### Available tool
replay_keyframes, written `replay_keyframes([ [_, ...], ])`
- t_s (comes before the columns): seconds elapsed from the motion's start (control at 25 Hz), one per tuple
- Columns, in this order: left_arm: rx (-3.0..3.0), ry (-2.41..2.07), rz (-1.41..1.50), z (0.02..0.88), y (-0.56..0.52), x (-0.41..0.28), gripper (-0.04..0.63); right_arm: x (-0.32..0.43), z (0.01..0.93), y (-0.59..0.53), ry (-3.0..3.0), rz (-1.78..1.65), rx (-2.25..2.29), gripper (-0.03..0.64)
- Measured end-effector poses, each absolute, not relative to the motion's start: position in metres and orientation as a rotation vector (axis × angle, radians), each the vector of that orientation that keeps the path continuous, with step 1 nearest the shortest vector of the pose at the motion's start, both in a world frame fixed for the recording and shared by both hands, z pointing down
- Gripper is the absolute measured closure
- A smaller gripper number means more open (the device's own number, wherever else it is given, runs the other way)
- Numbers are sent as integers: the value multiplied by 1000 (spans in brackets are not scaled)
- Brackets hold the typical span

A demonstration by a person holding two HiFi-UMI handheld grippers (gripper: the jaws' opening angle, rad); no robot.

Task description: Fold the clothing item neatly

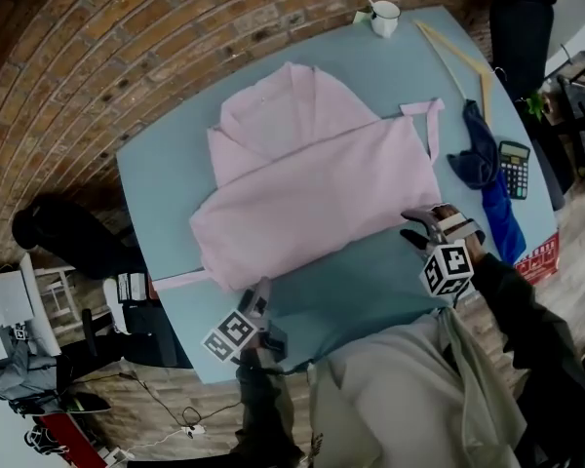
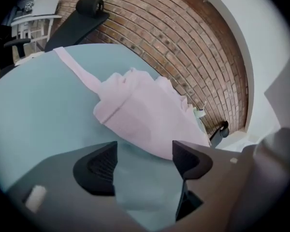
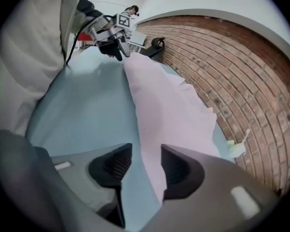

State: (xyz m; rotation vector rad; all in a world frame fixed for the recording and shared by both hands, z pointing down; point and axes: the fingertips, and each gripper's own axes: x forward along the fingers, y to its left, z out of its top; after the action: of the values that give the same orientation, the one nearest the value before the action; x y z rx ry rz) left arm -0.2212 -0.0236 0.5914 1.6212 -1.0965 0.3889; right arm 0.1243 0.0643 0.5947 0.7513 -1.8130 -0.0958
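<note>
The pink garment (image 1: 312, 193) lies flat mid-table, partly folded, with its collar on the far side and a tie (image 1: 180, 281) trailing off its near left corner. The right gripper (image 3: 146, 158) is at the near right corner with its jaws apart. The hem runs between them but is not pinched. The left gripper (image 2: 145, 153) hovers by the near left corner, jaws wide over bare table, with the hem just ahead.

A clean fold likely needs both grippers to catch every layer at matching corners, lift together, and lay the edge square. The tie should be tucked in first.

The table (image 1: 166, 183) is smooth and blue-green. A mug (image 1: 384, 18) and hanger (image 1: 458, 57) sit far right, and a blue cloth (image 1: 487, 174) and calculator (image 1: 514, 169) lie right of the garment. A brick wall (image 1: 127, 47) stands beyond, and a black chair (image 1: 68, 237) sits left.
</note>
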Motion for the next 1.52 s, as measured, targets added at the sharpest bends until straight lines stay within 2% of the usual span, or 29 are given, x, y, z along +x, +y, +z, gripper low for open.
replay_keyframes([
  [0.04,1629,-1081,408,593,-19,-219,207,124,595,68,-1824,-65,769,417],
  [0.16,1612,-1093,404,596,-18,-220,192,126,600,70,-1804,-116,810,359],
  [0.32,1630,-1168,323,590,-39,-224,207,127,602,60,-1717,-272,803,345],
  [0.4,1601,-1200,293,595,-51,-226,219,129,603,56,-1691,-255,784,360],
  [0.44,1582,-1213,272,597,-57,-227,272,134,604,52,-1662,-260,791,363],
  [0.52,1557,-1238,225,600,-67,-233,321,145,606,38,-1603,-309,815,409],
  [0.56,1552,-1248,209,602,-71,-236,364,148,609,32,-1597,-329,819,442],
  [0.64,1561,-1250,207,606,-74,-236,458,148,615,25,-1603,-358,807,550],
  [0.72,1587,-1243,221,602,-71,-234,529,146,613,27,-1587,-390,786,560],
  [0.92,1604,-1235,191,576,-43,-238,543,141,578,58,-1683,-297,876,566],
  [1.28,1563,-1157,165,533,58,-255,545,125,527,157,-1752,-220,775,568],
  [1.52,1647,-1138,127,491,57,-262,546,119,486,156,-1788,-201,751,566],
])
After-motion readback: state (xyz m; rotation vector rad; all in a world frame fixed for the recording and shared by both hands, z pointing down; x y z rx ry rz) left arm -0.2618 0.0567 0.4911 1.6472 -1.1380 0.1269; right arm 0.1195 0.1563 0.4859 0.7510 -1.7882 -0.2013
